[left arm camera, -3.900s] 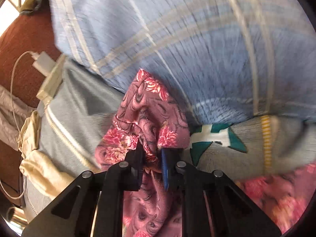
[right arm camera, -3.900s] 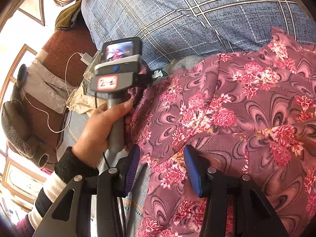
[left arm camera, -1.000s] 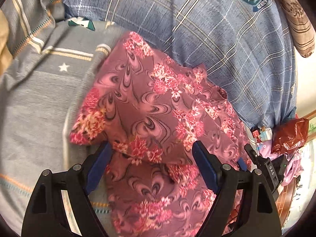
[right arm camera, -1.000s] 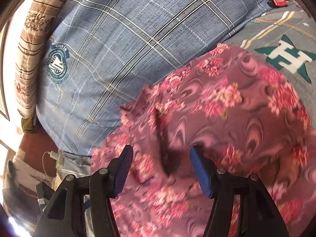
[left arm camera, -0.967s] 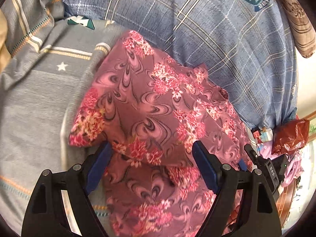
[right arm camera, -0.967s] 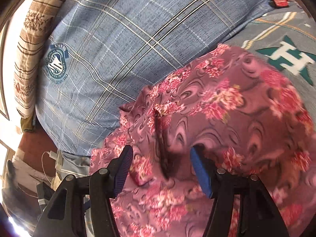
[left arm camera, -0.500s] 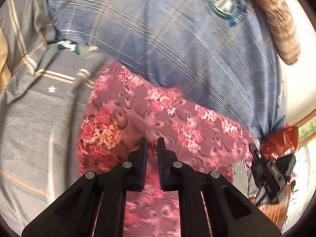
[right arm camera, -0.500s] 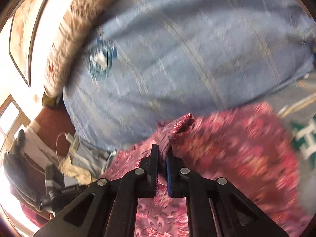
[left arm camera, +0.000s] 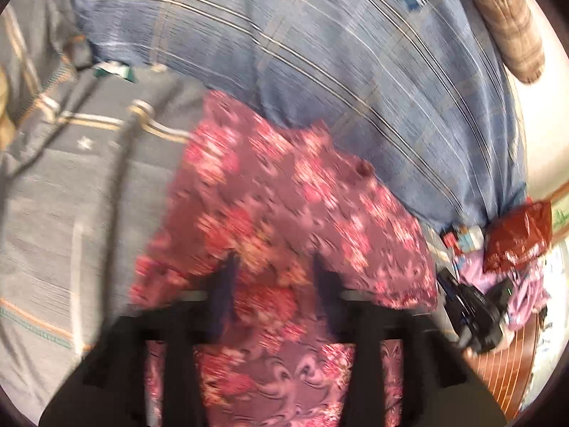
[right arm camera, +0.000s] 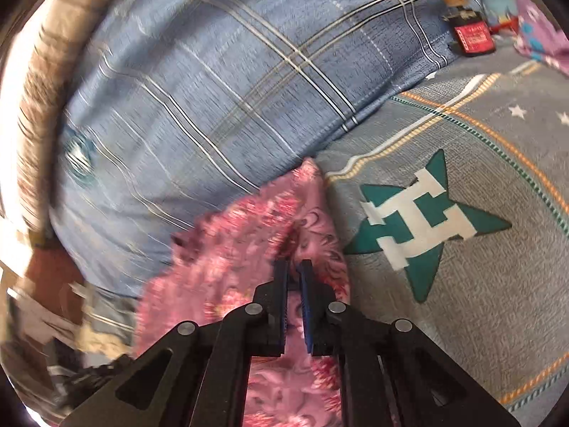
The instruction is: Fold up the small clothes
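The right gripper (right arm camera: 292, 267) is pinched on a fold of the maroon floral-print cloth garment (right arm camera: 231, 259), its blue-padded black jaws nearly together with fabric caught between them and edging apart; a second ago these jaws stood wide over the flat garment. The left gripper (left arm camera: 272, 274), blurred, has its jaws apart and opening, with the garment (left arm camera: 270, 206) lying between and under them but not pressed by the pads; half a second ago they were clamped together. The garment lies on the grey bedsheet with orange stripes and a teal star (right arm camera: 462, 249), its far edge against the large blue plaid pillow (right arm camera: 220, 82), and in the right wrist view its held fold now sits just left of the star, whereas earlier the cloth covered more of the sheet toward the star. Beyond the pillow runs a brown striped bolster (left arm camera: 512, 25). To the pillow's right in the left wrist view lie a red crinkled plastic bag (left arm camera: 519, 235) and a black device (left arm camera: 473, 313); the bag's contents cannot be told.
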Demonstrator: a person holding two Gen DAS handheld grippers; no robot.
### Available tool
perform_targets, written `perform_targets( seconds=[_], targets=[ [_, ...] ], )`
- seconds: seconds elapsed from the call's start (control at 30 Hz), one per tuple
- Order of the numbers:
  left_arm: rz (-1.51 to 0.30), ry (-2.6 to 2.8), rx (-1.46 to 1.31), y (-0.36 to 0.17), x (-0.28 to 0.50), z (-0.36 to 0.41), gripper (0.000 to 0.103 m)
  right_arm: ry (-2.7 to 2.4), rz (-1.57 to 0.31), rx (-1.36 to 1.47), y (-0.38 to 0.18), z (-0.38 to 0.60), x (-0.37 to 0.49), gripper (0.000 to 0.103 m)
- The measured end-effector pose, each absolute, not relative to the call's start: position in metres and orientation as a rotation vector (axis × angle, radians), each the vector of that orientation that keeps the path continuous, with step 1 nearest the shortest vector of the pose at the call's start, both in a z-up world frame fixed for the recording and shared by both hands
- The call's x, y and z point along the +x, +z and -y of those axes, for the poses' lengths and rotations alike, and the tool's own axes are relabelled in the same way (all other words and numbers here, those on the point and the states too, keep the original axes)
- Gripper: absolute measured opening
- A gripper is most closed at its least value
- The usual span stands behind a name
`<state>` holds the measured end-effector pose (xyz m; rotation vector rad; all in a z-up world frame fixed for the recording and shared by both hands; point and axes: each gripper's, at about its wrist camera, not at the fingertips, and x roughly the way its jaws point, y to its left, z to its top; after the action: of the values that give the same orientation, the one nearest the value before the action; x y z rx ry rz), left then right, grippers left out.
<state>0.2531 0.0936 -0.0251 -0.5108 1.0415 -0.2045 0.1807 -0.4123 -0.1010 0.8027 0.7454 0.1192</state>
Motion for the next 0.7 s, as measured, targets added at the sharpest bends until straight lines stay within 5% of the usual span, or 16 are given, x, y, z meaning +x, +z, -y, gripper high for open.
perform_targets(
  seconds=[0.17, 0.37, 0.4, 0.43, 0.47, 0.6, 0.7],
  targets=[
    [-1.065, -0.237, -0.55, -0.043, 0.259, -0.099, 0.067, 0.195, -0.741, 0.806, -0.09, 0.395, 0.173, 0.054],
    [-1.058, -0.237, -0.501, -0.068, 0.265, -0.092, 0.064, 0.156, -0.824, 0.713, -0.101, 0.366, 0.191, 0.054],
    [-1.051, -0.231, -0.497, -0.067, 0.266, -0.092, 0.06, 0.144, -0.833, 0.662, -0.1, 0.361, 0.193, 0.049],
    [-1.046, -0.229, -0.497, -0.065, 0.266, -0.092, 0.043, 0.141, -0.834, 0.615, -0.095, 0.357, 0.196, 0.023],
    [-1.041, -0.249, -0.518, -0.061, 0.266, -0.093, 0.027, 0.172, -0.821, 0.608, -0.089, 0.356, 0.196, 0.007],
    [-1.044, -0.255, -0.493, -0.055, 0.262, -0.085, 0.026, 0.171, -0.701, 0.573, -0.057, 0.364, 0.181, 0.007],
    [-1.086, -0.267, -0.494, -0.061, 0.264, -0.083, 0.026, 0.092, -0.778, 0.565, -0.079, 0.378, 0.182, 0.007]
  ],
)
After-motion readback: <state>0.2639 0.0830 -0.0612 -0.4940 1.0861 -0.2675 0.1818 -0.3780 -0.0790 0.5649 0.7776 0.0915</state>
